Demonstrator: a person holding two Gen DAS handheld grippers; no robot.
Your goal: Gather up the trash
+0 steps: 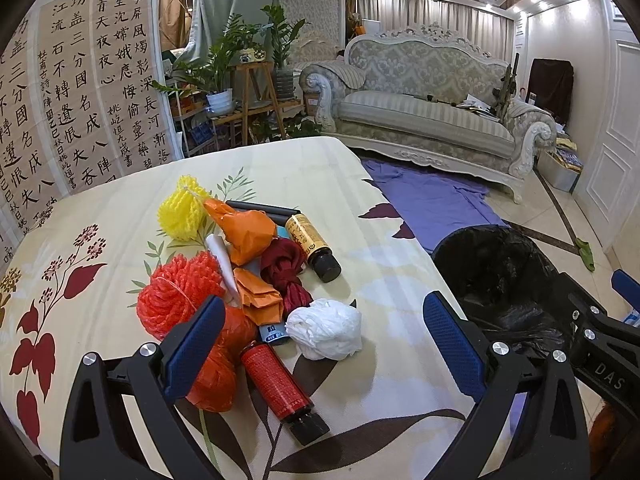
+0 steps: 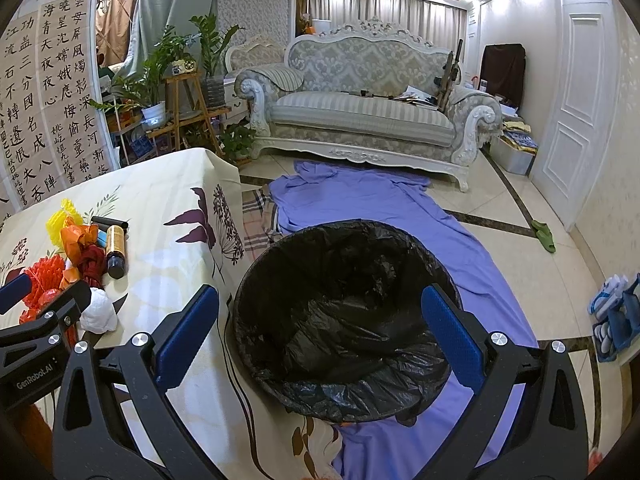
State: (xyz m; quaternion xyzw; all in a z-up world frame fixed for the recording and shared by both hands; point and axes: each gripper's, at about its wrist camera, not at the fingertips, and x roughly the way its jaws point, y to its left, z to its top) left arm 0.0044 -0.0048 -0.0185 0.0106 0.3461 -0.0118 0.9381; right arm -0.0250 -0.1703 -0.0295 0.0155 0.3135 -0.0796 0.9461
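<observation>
A pile of trash lies on the floral tablecloth: a white crumpled wad, a red cylinder, red netting, yellow netting, orange paper, a dark red cloth knot and a brown bottle. My left gripper is open and empty, hovering just above the near side of the pile, over the white wad. A bin lined with a black bag stands on the floor beside the table. My right gripper is open and empty above the bin.
A purple sheet lies on the tiled floor under the bin. A sofa stands at the back, plants on wooden stands at the left, calligraphy panels behind the table. Slippers lie at the right.
</observation>
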